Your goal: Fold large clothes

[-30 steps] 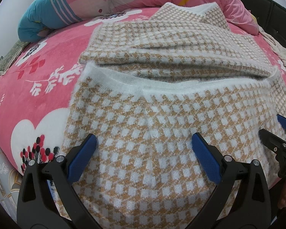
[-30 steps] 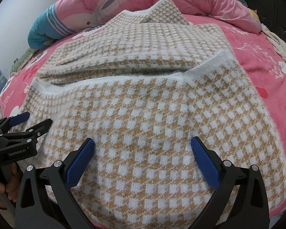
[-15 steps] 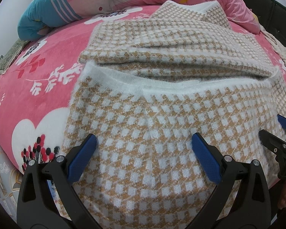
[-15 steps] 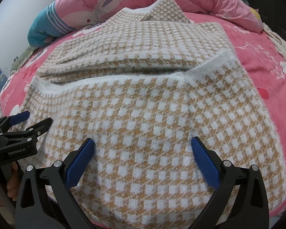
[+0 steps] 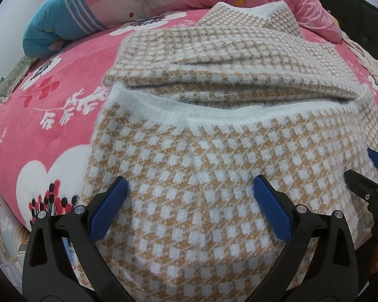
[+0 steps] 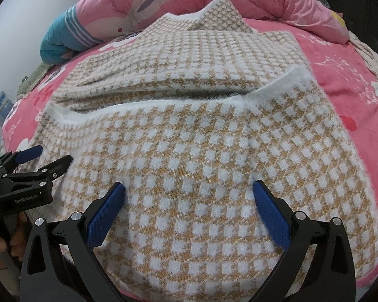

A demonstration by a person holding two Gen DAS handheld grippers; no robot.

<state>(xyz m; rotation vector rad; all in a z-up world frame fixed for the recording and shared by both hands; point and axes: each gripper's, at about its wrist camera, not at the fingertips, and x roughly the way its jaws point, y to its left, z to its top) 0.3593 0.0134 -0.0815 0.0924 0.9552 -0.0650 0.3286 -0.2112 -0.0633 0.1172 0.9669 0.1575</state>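
A tan and white checked knit sweater (image 5: 214, 130) lies on a pink flowered bed; it also fills the right wrist view (image 6: 189, 138). Its near part is folded up over the body, with a fluffy white hem edge (image 5: 214, 110) running across the middle. My left gripper (image 5: 190, 188) is open, its blue pads just above the near fold at the sweater's left side. My right gripper (image 6: 189, 188) is open over the near fold at the right side. Each gripper shows at the edge of the other view, the right one (image 5: 365, 173) and the left one (image 6: 45, 158).
The pink flowered blanket (image 5: 50, 115) covers the bed. A pink and teal quilt roll (image 5: 93, 7) lies along the far edge. A cream cloth (image 6: 375, 63) lies at the far right. The bed's near edge drops off at the lower left (image 5: 2, 216).
Almost nothing has moved; both grippers have stayed open over the folded sweater, with only a slight shift of view.
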